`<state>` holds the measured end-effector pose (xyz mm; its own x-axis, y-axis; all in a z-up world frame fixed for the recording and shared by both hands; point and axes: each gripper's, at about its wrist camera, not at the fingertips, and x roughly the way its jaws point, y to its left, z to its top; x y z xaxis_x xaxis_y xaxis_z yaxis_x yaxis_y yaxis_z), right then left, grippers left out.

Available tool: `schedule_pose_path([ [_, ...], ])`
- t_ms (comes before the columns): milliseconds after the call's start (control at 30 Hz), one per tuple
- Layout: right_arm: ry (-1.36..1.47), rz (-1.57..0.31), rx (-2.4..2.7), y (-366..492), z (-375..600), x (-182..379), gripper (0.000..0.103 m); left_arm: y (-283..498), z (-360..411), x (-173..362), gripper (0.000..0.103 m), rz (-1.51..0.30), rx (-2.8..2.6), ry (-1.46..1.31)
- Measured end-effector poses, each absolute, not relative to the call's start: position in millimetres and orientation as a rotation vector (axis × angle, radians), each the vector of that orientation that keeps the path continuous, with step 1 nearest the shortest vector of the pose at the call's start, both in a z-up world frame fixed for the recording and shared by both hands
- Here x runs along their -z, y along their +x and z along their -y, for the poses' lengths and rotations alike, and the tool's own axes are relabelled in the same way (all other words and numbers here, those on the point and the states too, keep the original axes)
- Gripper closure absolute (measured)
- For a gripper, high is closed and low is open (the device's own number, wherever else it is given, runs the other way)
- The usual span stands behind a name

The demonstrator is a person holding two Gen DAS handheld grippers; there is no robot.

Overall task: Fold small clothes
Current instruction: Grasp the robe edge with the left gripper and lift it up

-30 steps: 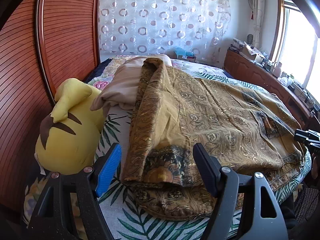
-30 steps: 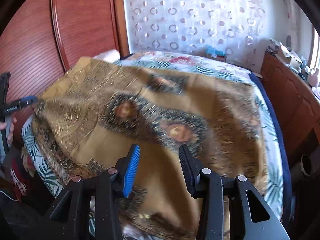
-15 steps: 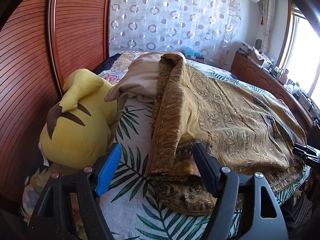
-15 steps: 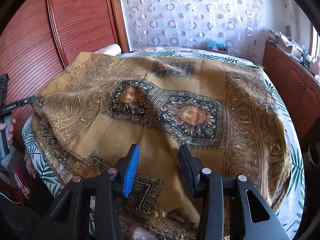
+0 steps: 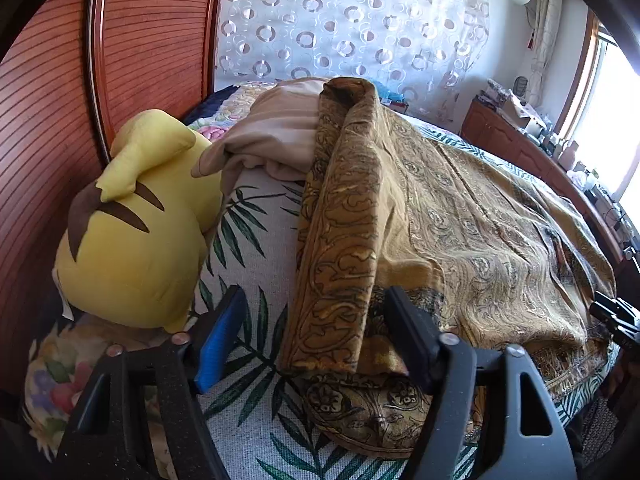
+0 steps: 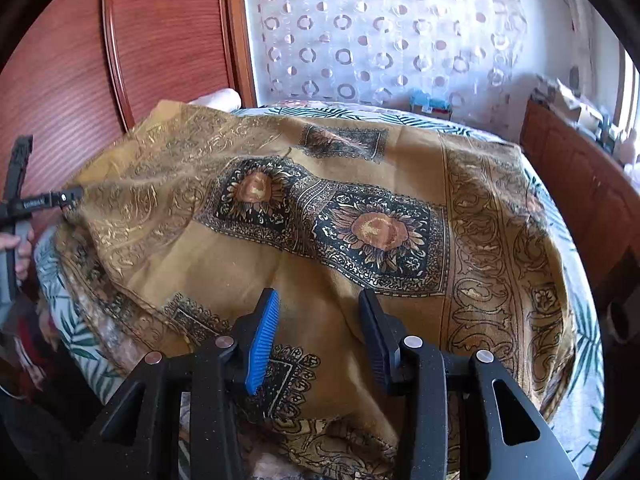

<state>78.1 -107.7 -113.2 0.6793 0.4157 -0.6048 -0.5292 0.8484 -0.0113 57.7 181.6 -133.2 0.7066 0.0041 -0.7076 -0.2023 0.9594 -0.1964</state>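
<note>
Both grippers hovered with fingers spread, gripping nothing: left gripper over the folded edge, right gripper above the gold patterned cloth draped across the bed. Best practice: pinch matching corners, lift evenly.

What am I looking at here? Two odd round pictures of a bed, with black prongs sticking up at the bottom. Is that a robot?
No robot: a person holds a two-pronged tool in each hand, each carrying a wide-angle camera. One picture looks along the left tool, the other along the right tool. Both tools are open and hold nothing. On the bed lies a golden patterned cloth, partly folded over itself. Beside it sit a yellow plush toy and a beige garment. At the right view's left edge you can glimpse the other tool touching the cloth's edge.
</note>
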Motion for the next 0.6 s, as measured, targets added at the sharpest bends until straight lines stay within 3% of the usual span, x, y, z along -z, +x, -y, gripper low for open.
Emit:
schedule_pose_path([
  [233, -0.244, -0.618, -0.52, 76.4, 97.0, 114.6, 0.05, 57.3, -174.8, 133.9, 0.053, -0.775, -0.105, -0.244],
  [333, -0.238, -0.618, -0.525, 76.9, 99.6, 114.6, 0.049, 58.1, -169.2, 133.8, 0.077, -0.779, -0.054, -0.256],
  [367, -0.236, -0.619, -0.528, 77.7, 99.8, 114.4, 0.049, 60.0, -167.5, 134.0, 0.091, -0.789, -0.012, -0.275],
  [600, -0.24, -0.647, -0.539, 81.0, 106.3, 111.0, 0.048, 61.8, -135.5, 98.4, 0.096, -0.708, 0.081, -0.25],
])
